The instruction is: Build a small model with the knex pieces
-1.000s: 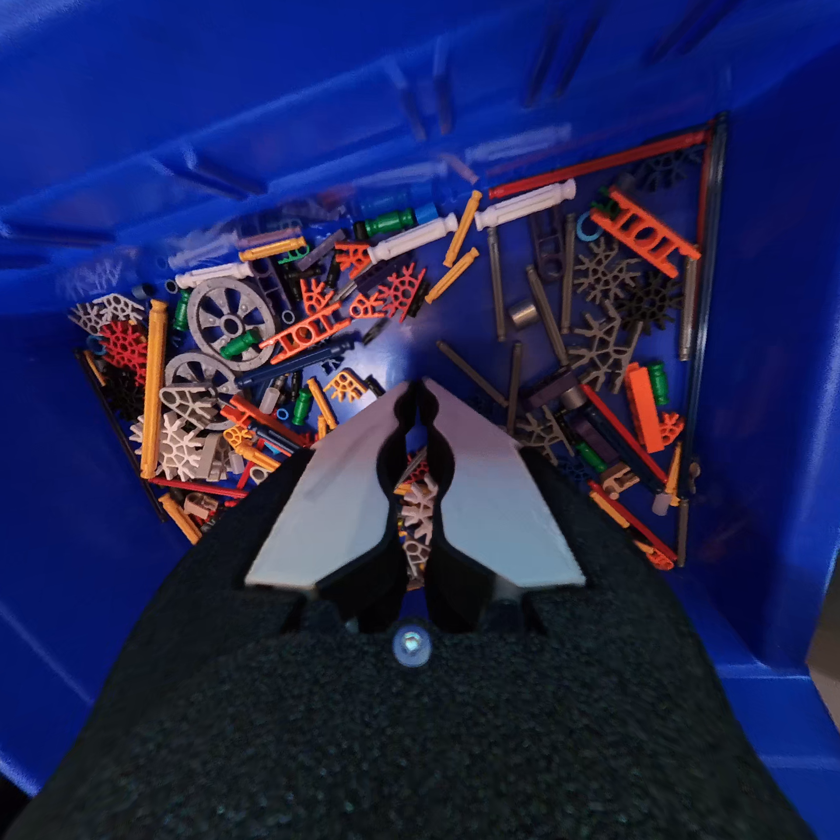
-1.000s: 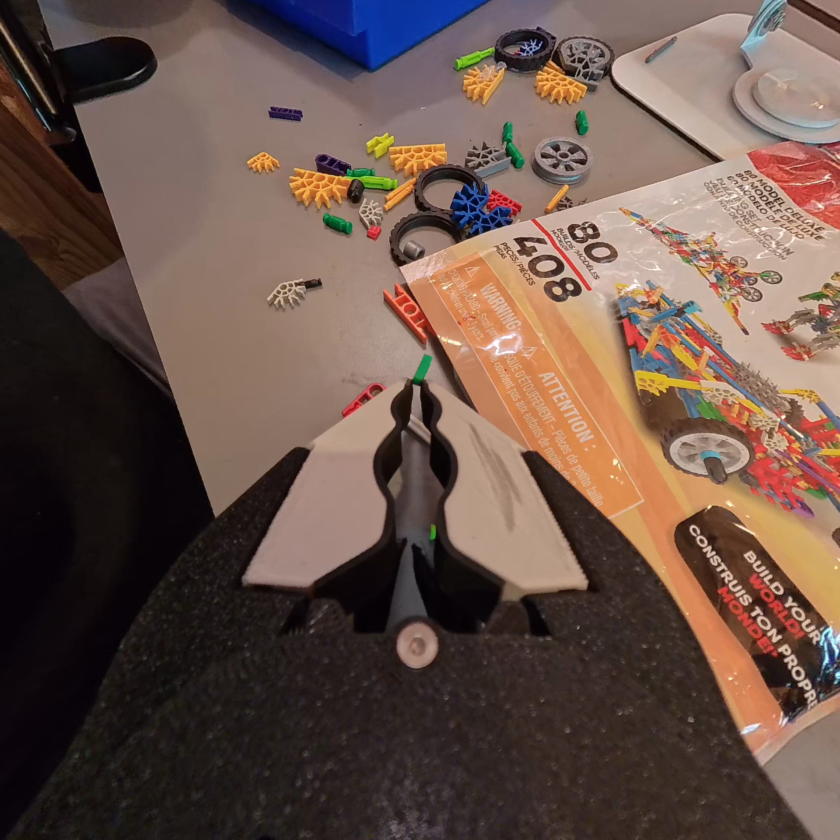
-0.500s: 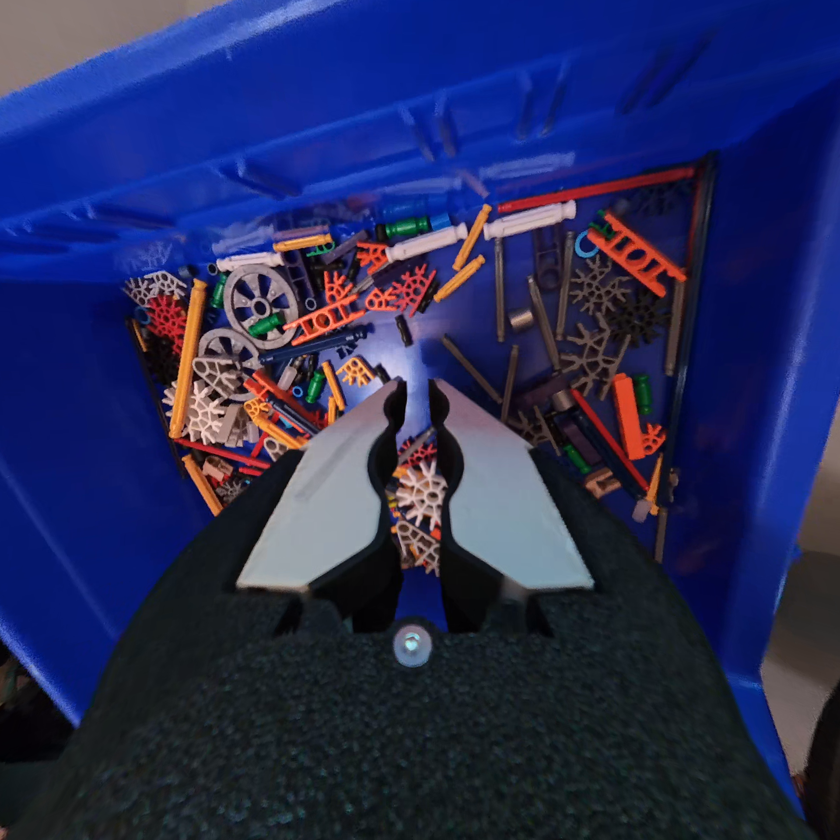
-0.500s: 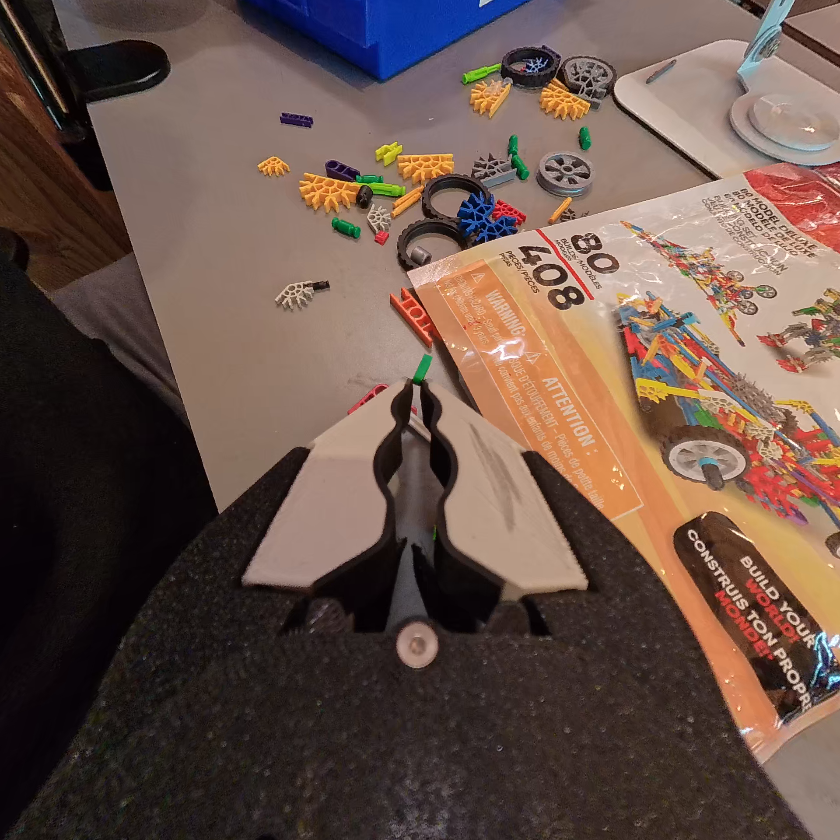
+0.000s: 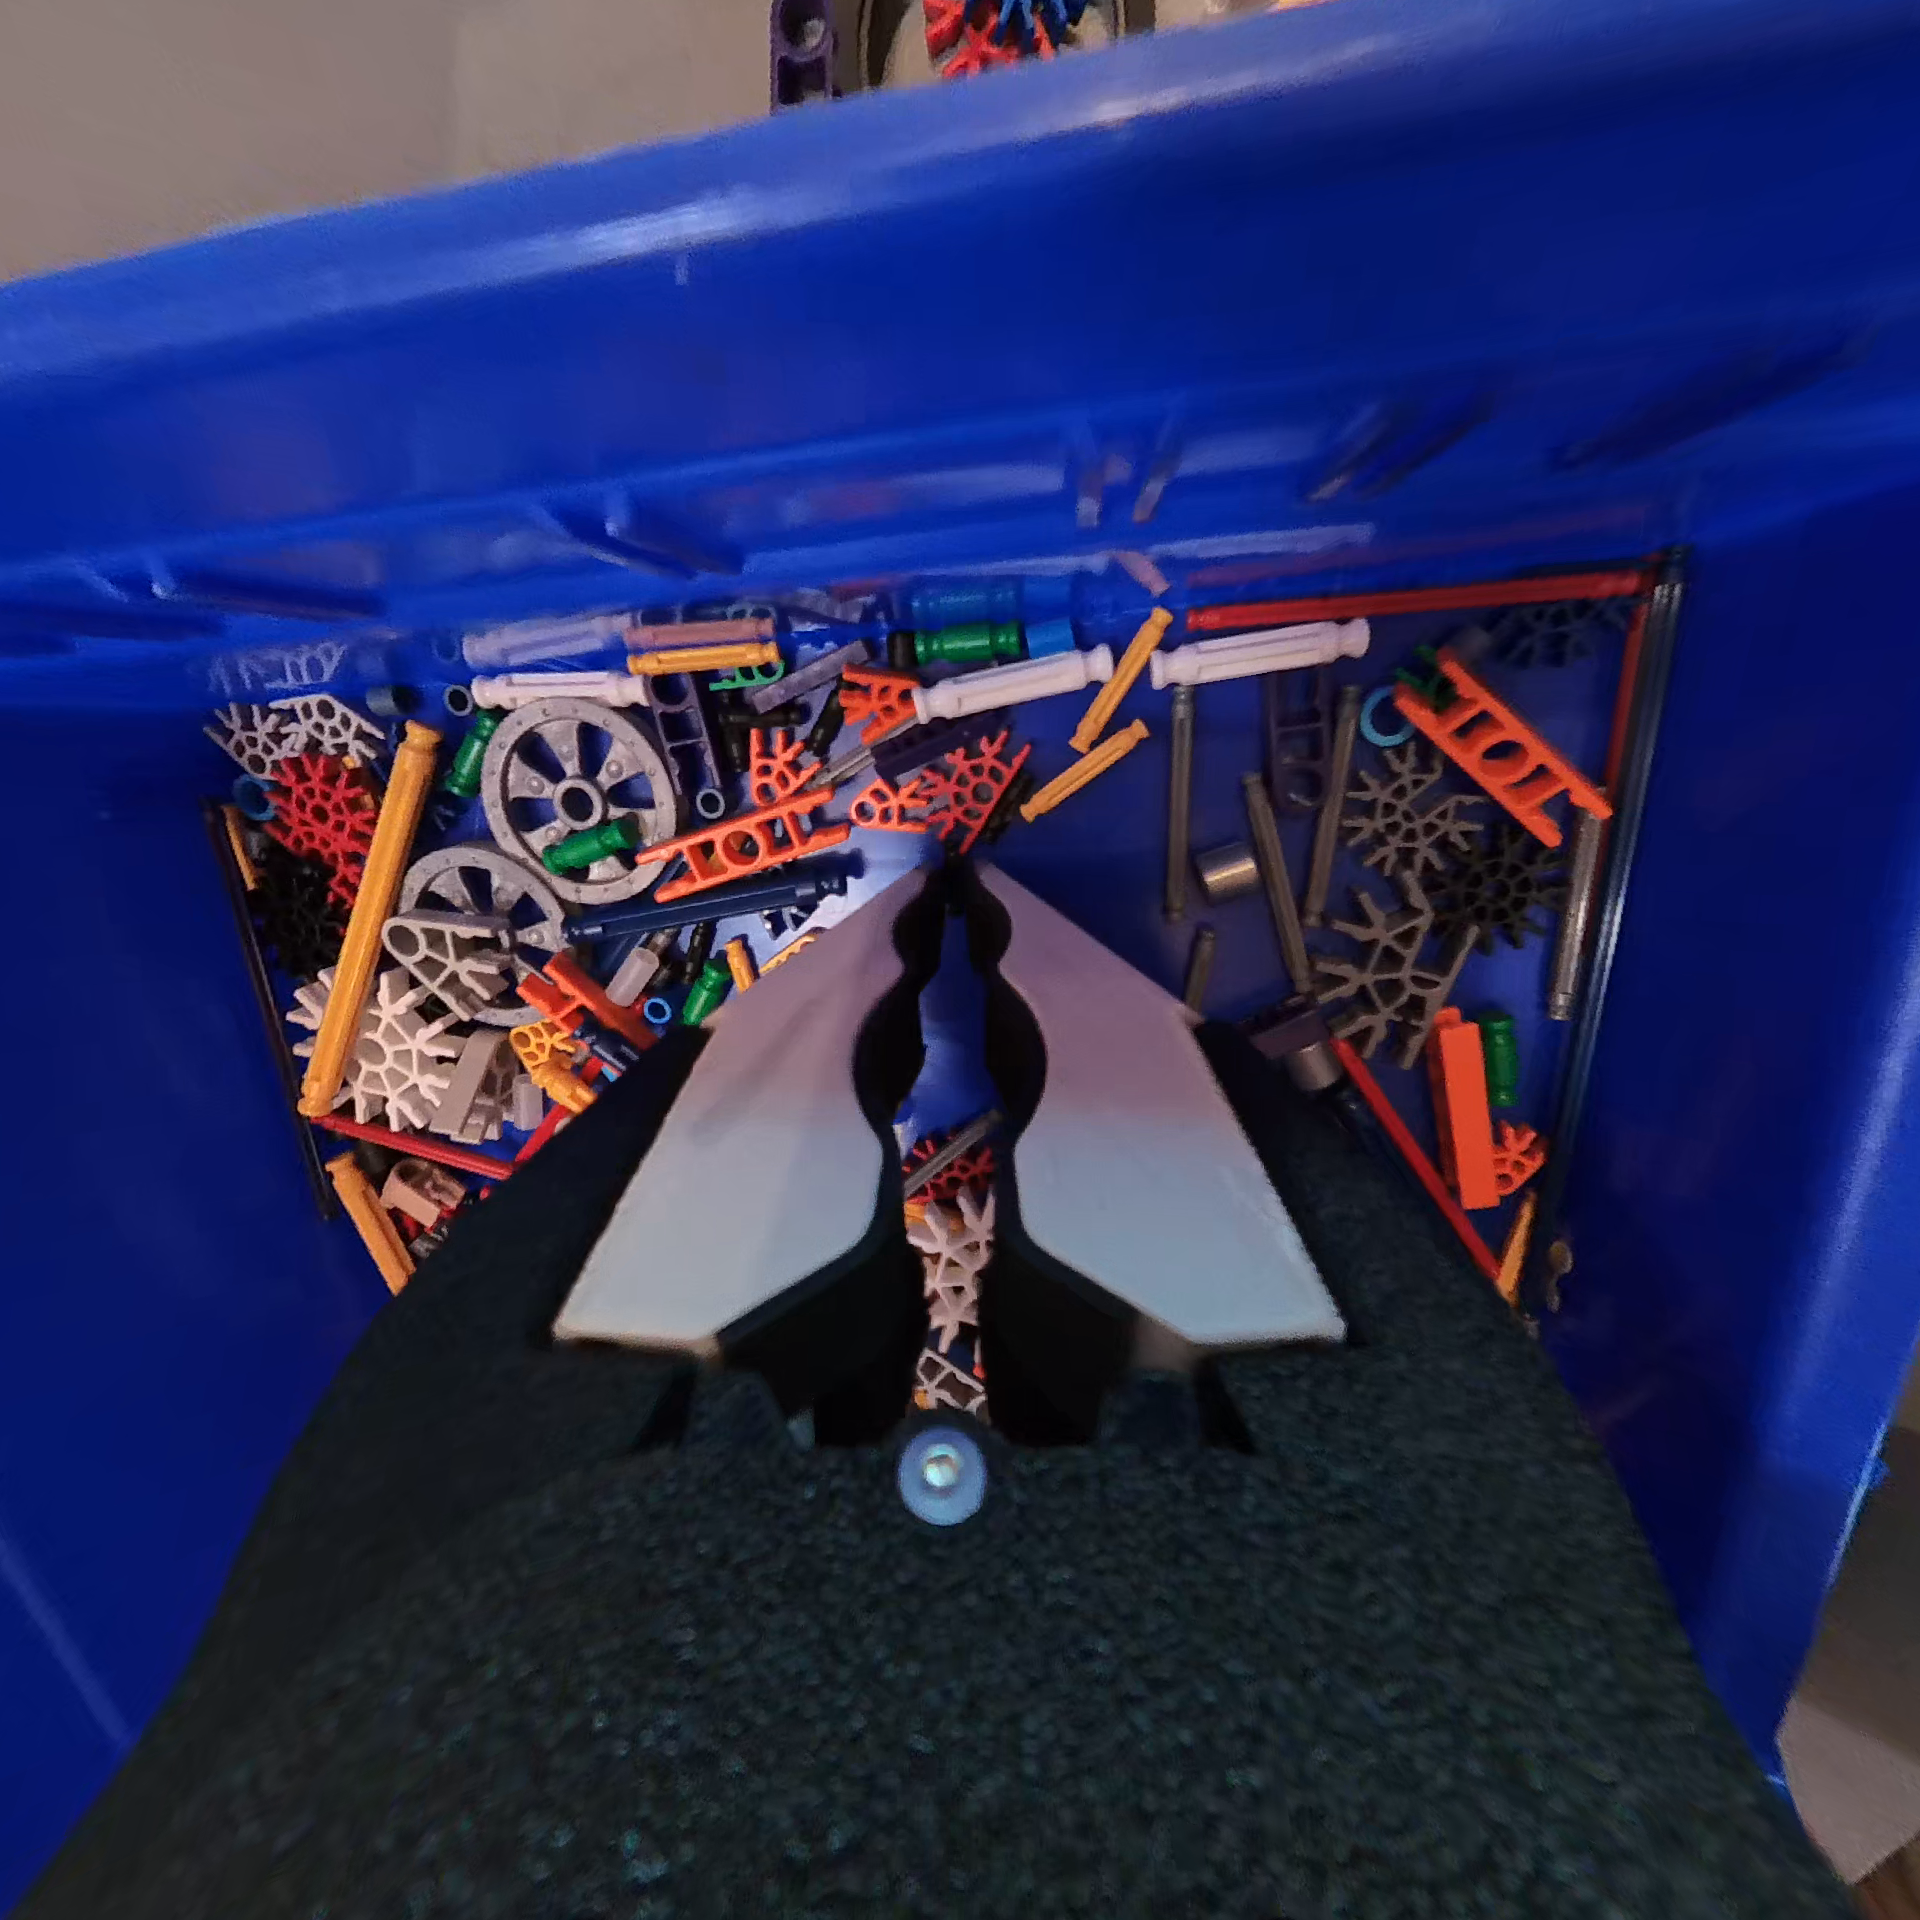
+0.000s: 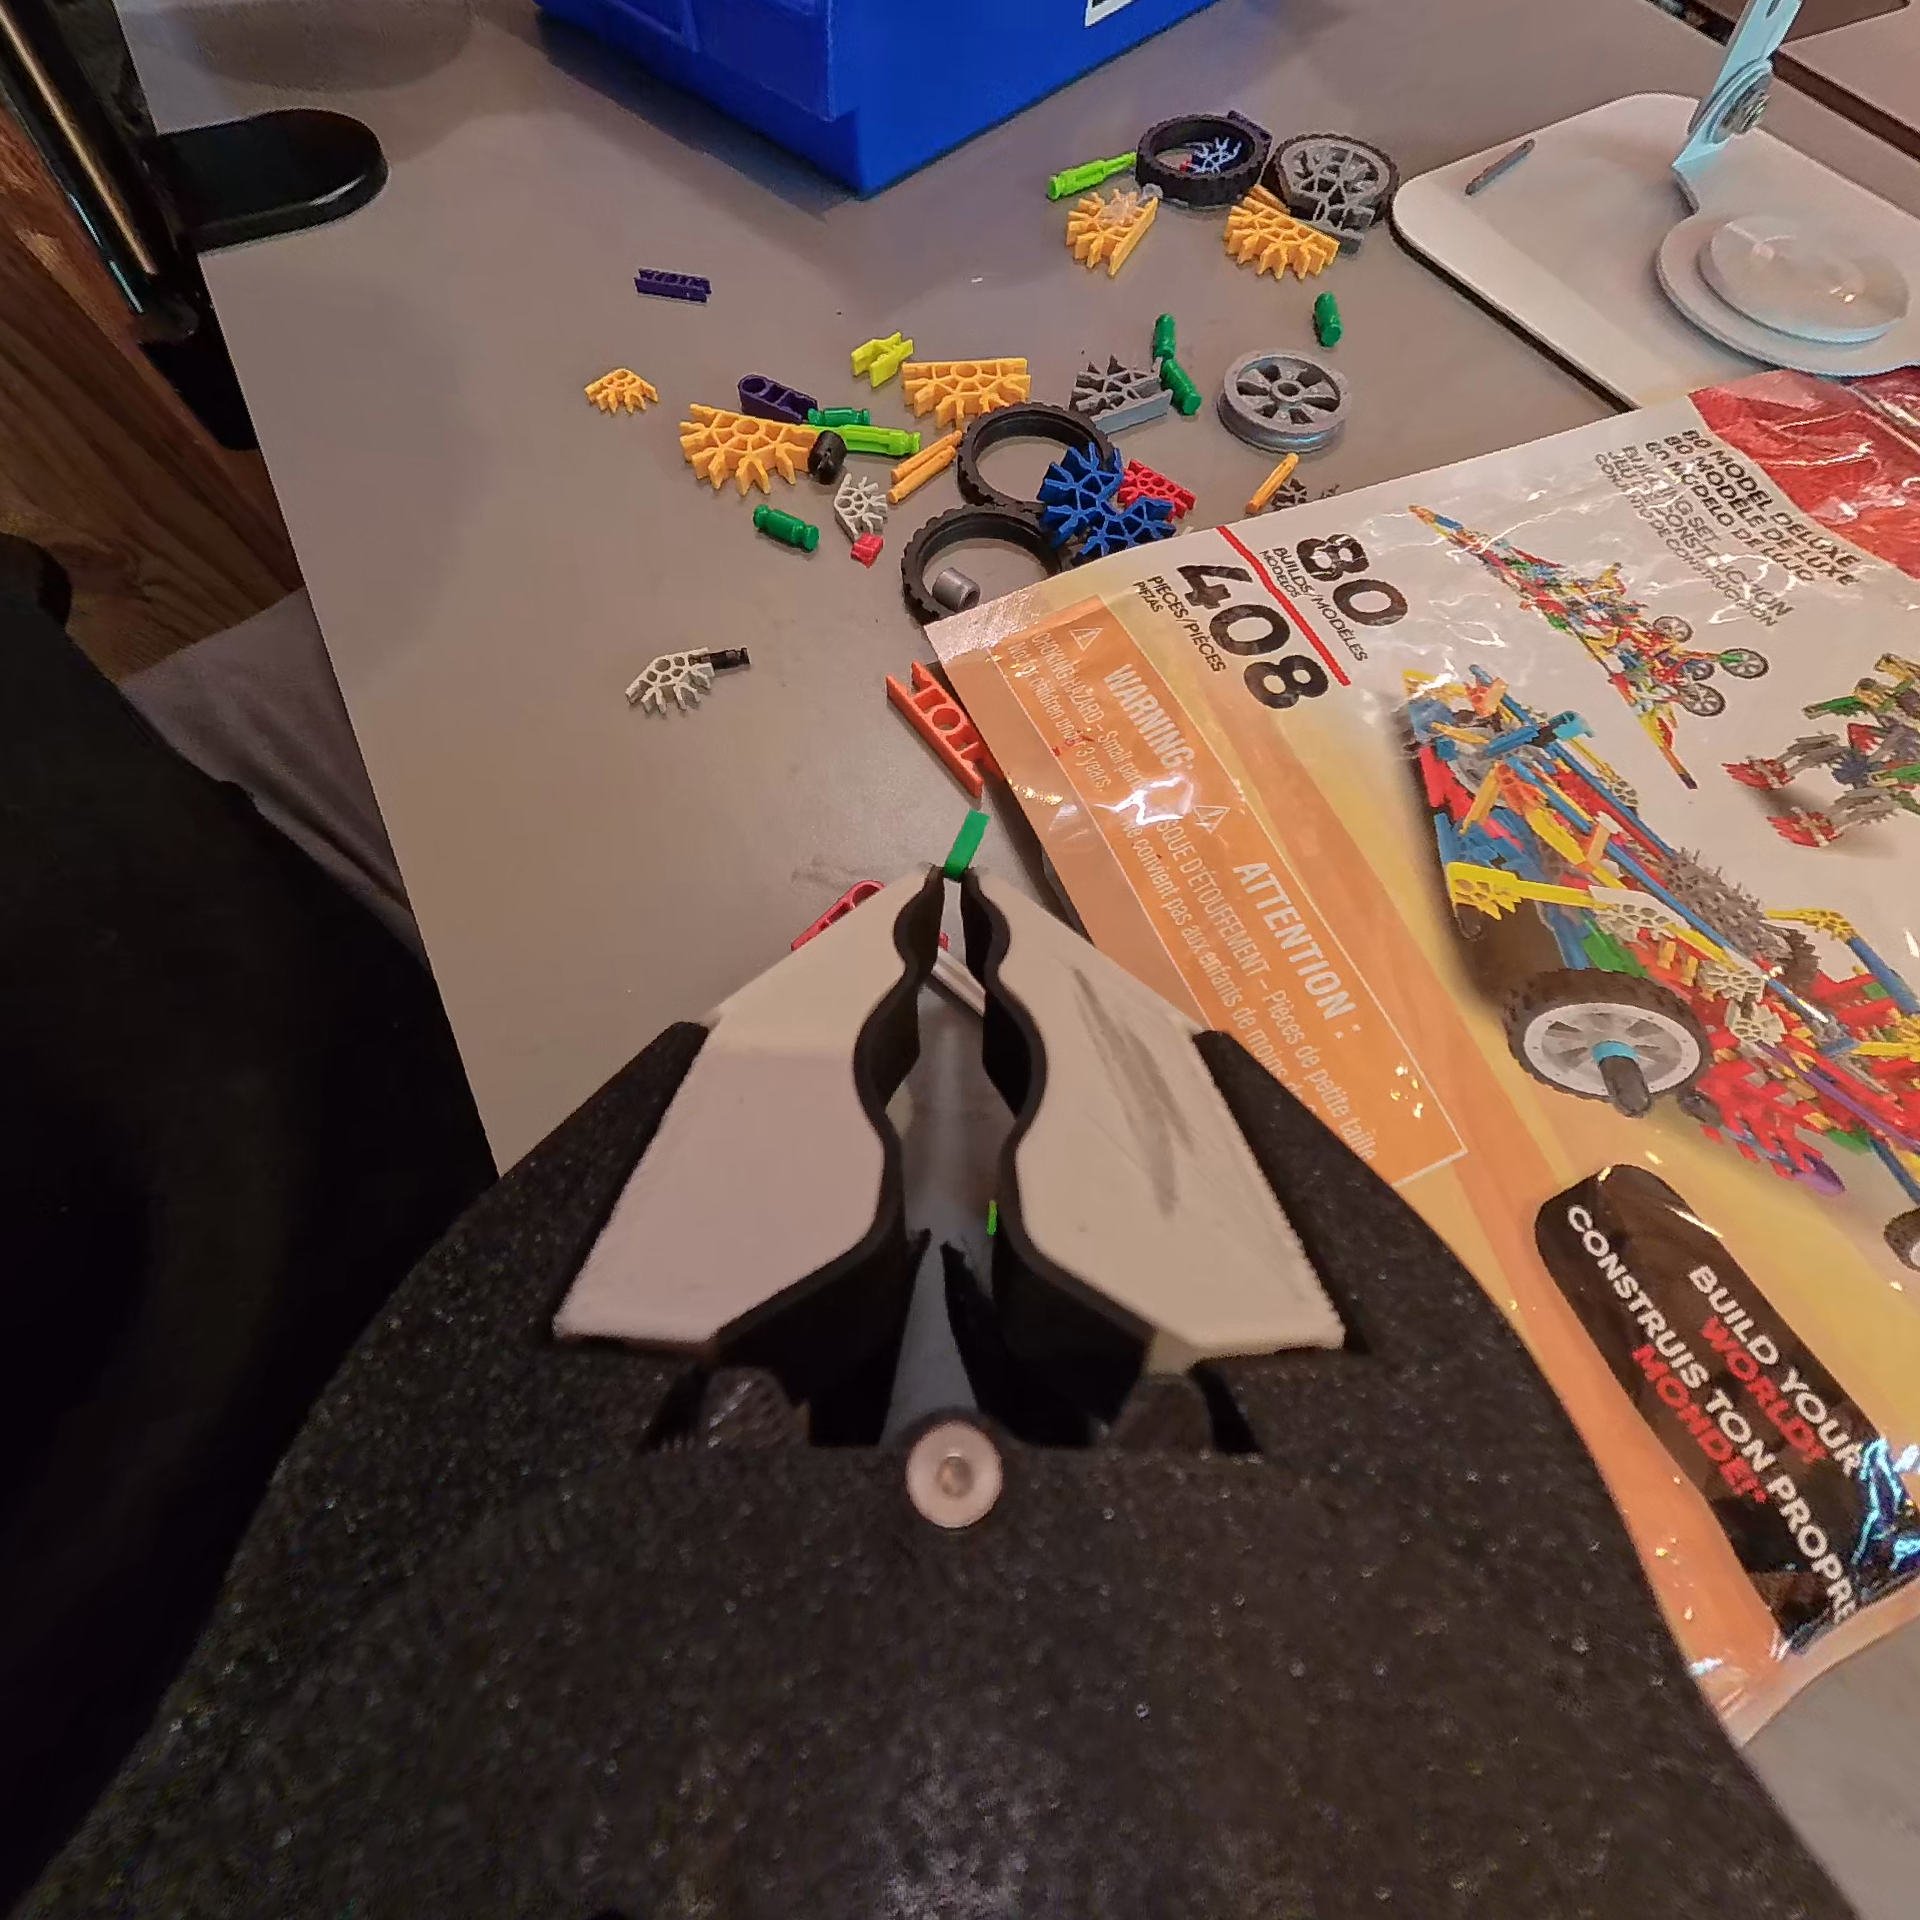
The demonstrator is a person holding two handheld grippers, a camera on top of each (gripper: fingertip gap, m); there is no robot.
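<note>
My left gripper (image 5: pixel 953 881) hangs inside a blue bin (image 5: pixel 935 364) of toy construction pieces. Its jaws are closed and I see nothing between them. Its tips are just in front of a red snowflake connector (image 5: pixel 971 790) and an orange ladder piece (image 5: pixel 743 842). A grey spoked wheel (image 5: pixel 577 800) and white rods (image 5: pixel 1008 675) lie farther back. My right gripper (image 6: pixel 951 904) is shut on a thin green rod (image 6: pixel 968 864) whose end pokes out past the tips. It hovers over the grey table (image 6: pixel 520 623) beside a printed plastic bag (image 6: pixel 1351 935).
Loose pieces lie on the table ahead of the right gripper: an orange ladder piece (image 6: pixel 935 717), black tyre rings (image 6: pixel 1013 447), a blue connector (image 6: pixel 1091 499), yellow connectors (image 6: pixel 743 447) and a grey wheel (image 6: pixel 1283 400). The blue bin (image 6: pixel 883 83) stands at the back. A white board (image 6: pixel 1558 229) is at the back right. Spacing between my two grippers at the tips: around 40 centimeters. The left tips stand about 4 centimeters off the orange ladder piece (image 5: pixel 743 842). My left gripper's tips are some 7 centimeters from the grey spoked wheel (image 5: pixel 577 800).
My left gripper opened a little, then closed again, and drew back so the bin's far rim now shows. My right gripper drifted slightly and still holds the green rod.
</note>
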